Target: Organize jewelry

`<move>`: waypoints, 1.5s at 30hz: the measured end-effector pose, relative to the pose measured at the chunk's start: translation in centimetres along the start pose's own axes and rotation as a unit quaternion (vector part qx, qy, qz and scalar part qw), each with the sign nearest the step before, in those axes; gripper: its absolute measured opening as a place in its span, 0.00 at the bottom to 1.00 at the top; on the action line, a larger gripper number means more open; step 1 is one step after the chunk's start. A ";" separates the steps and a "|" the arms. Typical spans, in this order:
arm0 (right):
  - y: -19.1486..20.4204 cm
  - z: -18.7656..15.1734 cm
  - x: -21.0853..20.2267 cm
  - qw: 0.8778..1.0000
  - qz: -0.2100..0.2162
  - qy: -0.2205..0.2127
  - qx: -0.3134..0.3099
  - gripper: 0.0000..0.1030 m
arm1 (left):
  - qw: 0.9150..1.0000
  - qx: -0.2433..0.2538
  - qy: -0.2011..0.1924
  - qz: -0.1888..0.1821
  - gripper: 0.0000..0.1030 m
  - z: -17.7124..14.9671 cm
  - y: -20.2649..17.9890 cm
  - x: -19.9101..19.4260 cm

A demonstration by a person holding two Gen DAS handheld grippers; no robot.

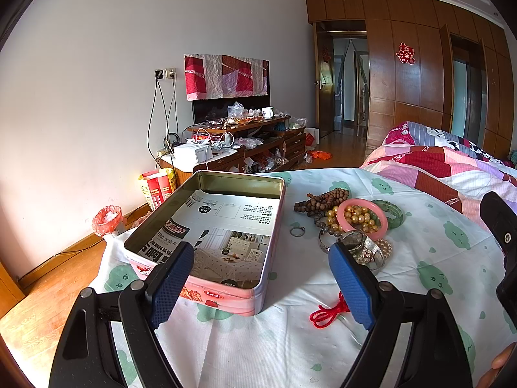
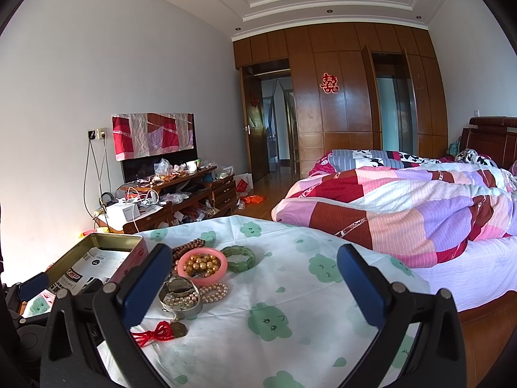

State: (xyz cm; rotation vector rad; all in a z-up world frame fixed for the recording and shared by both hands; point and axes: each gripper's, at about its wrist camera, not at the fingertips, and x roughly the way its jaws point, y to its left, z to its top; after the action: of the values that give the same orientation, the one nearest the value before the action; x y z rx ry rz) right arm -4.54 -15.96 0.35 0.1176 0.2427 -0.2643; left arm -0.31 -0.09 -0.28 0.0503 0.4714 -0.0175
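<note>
A bedroom with a white wall, wooden wardrobe doors and a cluttered TV stand lies behind a table covered by a white cloth point(image 1: 420, 258) printed with green clouds. In the left wrist view, the left gripper point(image 1: 261, 268) hovers above the cloth with its blue-padded fingers spread wide and nothing between them; its left finger overlaps the near wall of an open pink tin box point(image 1: 258, 274) lined with printed paper, while its right finger stands just in front of a silver bangle point(image 1: 368, 249) at the near edge of the jewelry pile. That pile, to the right of the tin, holds a pink bangle point(image 1: 362, 216) around golden beads, a green bracelet point(image 1: 394, 215), brown wooden prayer beads point(image 1: 326, 197), a small ring point(image 1: 297, 231) and a red cord point(image 1: 329, 313). In the right wrist view, the right gripper point(image 2: 255, 268) is also spread and empty, with the jewelry pile point(image 2: 200, 271) just beside its left finger and bare cloth between the fingers; the tin point(image 2: 135, 252) sits further left.
</note>
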 end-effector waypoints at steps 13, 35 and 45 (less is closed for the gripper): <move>0.0 0.0 0.0 1.000 0.000 0.000 0.000 1.00 | 1.000 0.000 0.000 0.000 0.83 0.0 0.0 0.0; -0.7 -0.2 0.3 1.000 -0.018 0.008 0.009 1.00 | 0.990 -0.005 0.064 -0.123 0.83 -1.3 1.0 1.4; -3.5 -0.3 1.6 0.995 -0.036 0.044 0.088 1.00 | 0.966 0.107 0.117 -0.204 0.51 -1.4 -3.6 2.2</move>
State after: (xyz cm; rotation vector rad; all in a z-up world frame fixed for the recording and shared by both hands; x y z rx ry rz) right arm -4.11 -19.67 -0.66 0.2949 0.3111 -0.3532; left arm 0.89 -3.67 -2.68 0.1675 0.7091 -0.4720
